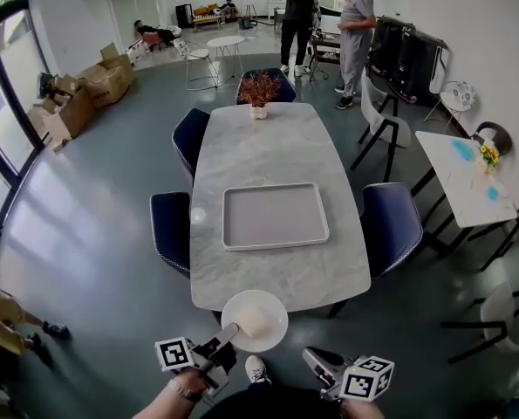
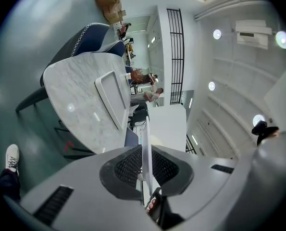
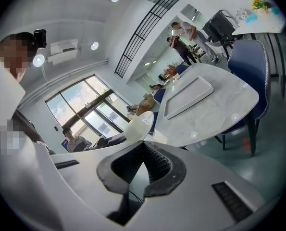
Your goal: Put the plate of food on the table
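While the marble worktop (image 1: 268,147) runs away toward 12 o'clock with blue chairs (image 1: 170,230) tucked in at its 3 and 9 o'clock sides, nothing of the task rests on it yet. A grey tray (image 1: 275,216) lies flat and empty at its middle, and a small potted plant (image 1: 258,90) stands at the far end. The white plate (image 1: 275,326) hangs at the worktop's 6 o'clock end. In the head view it overlaps the near edge, so part of it looks to be out over the floor. Whether its base touches the stone I cannot tell. The left gripper (image 1: 227,333) carries it from the plate's 7 o'clock side. Its fingers (image 2: 123,170) are closed narrow on the rim, which shows edge-on between them in the left gripper view. The right gripper (image 1: 314,358) hangs at 5 o'clock, apart from the plate, its fingers drawn together on nothing. A pale block of food (image 1: 250,319) sits near the plate's centre.

The hold is the weak point, I judge. One pinch on one side of the rim leaves the plate's weight hanging off it, so any roll of the hand going forward would dip the far side and send the food sliding. Letting go here would be worse: a plate half over the edge would tip to the floor. Coming in too low would knock its underside against the worktop's rim and jar it from the fingers. Set across the tray's raised lip, it would rock.
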A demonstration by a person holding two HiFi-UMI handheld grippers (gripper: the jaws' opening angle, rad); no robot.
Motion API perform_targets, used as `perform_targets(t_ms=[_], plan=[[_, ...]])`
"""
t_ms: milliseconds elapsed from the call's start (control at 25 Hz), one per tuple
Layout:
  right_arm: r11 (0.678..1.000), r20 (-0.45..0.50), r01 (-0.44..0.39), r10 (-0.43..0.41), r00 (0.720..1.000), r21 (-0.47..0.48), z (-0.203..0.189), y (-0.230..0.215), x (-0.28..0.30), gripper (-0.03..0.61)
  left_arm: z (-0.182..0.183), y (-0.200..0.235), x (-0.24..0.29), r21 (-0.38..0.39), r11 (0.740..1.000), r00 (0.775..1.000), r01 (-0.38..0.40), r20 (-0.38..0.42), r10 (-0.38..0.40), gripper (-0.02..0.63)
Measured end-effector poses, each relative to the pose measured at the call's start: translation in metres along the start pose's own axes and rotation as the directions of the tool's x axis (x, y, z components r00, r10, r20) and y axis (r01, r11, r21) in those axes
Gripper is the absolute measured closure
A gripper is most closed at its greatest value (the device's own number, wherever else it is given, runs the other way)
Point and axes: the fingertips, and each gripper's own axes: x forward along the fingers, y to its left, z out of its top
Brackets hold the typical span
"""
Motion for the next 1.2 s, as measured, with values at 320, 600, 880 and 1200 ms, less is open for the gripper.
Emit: perform_targets(t_ms=[320, 600, 880, 1200], plan=[[1.000, 0.016, 0.030, -0.030, 0.999, -0.007, 0.006, 0.016, 0.029, 0.568, 0.055, 0.007, -0.009, 0.004, 1.000, 1.000, 0.003, 0.027, -0.003, 0.575], [1.000, 0.014, 0.016, -0.017, 1.000, 0.025, 0.008, 0.006, 0.042, 0.568, 0.086, 0.017, 0.007, 0.001, 1.000, 0.998, -0.009, 0.066, 0.009, 0.575], [0.999, -0.024, -0.047, 0.047, 0.999, 0.012, 0.040, -0.009, 0.060, 0.568, 0.112, 0.028, 0.045, -0.013, 0.999, 0.991, -0.037, 0.128, 0.038, 0.575], [0.995, -0.084, -0.097, 0.098, 0.992, 0.016, 0.082, -0.033, 0.072, 0.568, 0.143, 0.034, 0.098, -0.027, 0.997, 0.977, -0.075, 0.199, 0.079, 0.575]])
